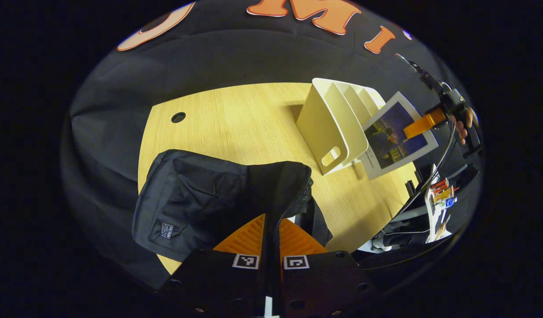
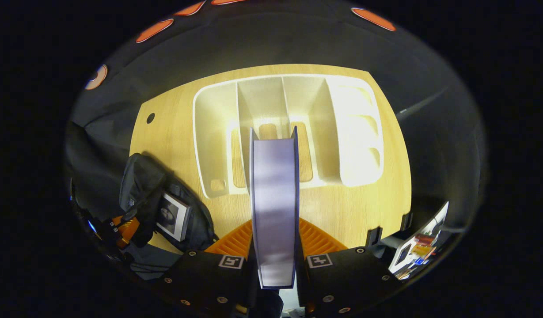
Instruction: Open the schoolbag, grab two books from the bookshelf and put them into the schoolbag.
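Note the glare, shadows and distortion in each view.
Right gripper view: the white bookshelf is blown out on its right side, and the held book looks soft up close. Left gripper view: even light, the bookshelf casts a soft shadow on the table, whose edges bow with the fisheye.

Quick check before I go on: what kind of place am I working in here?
Likely a staged recording booth rather than a lived-in room: a bare wooden table backed by black cloth, holding a white bookshelf and a black schoolbag, with equipment and cables at the edge.
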`<state>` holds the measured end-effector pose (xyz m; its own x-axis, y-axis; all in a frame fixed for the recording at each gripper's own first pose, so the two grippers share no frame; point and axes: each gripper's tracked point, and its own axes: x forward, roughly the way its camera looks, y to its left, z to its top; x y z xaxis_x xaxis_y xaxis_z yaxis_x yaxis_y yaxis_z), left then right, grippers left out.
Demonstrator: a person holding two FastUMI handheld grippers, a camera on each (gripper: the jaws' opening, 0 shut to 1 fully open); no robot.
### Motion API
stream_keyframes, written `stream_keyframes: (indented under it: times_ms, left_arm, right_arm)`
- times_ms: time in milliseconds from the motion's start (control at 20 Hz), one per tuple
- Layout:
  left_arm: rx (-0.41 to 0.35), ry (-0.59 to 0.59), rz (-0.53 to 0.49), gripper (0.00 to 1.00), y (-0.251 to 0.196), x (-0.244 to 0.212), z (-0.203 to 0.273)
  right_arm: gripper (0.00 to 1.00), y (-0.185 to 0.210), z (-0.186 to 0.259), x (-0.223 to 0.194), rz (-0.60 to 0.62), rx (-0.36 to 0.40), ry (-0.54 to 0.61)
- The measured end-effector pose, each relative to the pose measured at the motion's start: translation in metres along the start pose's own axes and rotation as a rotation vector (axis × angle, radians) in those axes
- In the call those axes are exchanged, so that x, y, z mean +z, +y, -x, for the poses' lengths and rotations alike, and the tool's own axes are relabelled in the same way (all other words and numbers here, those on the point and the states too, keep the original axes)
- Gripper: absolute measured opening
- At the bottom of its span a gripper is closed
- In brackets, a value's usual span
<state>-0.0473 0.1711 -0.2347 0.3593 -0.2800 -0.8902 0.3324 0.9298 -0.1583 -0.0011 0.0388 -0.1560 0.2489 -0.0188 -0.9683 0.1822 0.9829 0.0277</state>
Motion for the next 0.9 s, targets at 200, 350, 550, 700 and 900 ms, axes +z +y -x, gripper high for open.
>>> stream_keyframes:
  times_ms: [200, 350, 550, 700, 900]
  left_arm:
    - [-0.023, 0.0, -0.056, 0.06, -0.004, -0.002, 0.001]
    - [-0.035, 0.002, -0.092, 0.07, -0.005, -0.002, 0.0]
    - [-0.048, 0.005, -0.125, 0.06, -0.004, -0.003, 0.003]
    - [-0.049, 0.002, -0.145, 0.06, -0.003, 0.0, 0.004]
    - [-0.043, -0.005, -0.169, 0.06, 0.0, 0.002, 0.009]
  right_arm:
    - [0.37, -0.002, 0.007, -0.047, -0.083, 0.015, 0.003]
    - [0.36, 0.002, 0.01, -0.076, -0.137, 0.034, -0.001]
    - [0.36, 0.02, 0.012, -0.105, -0.198, 0.098, -0.008]
    - [0.36, 0.047, 0.018, -0.117, -0.23, 0.185, -0.036]
    - [0.36, 0.086, 0.026, -0.128, -0.271, 0.323, -0.086]
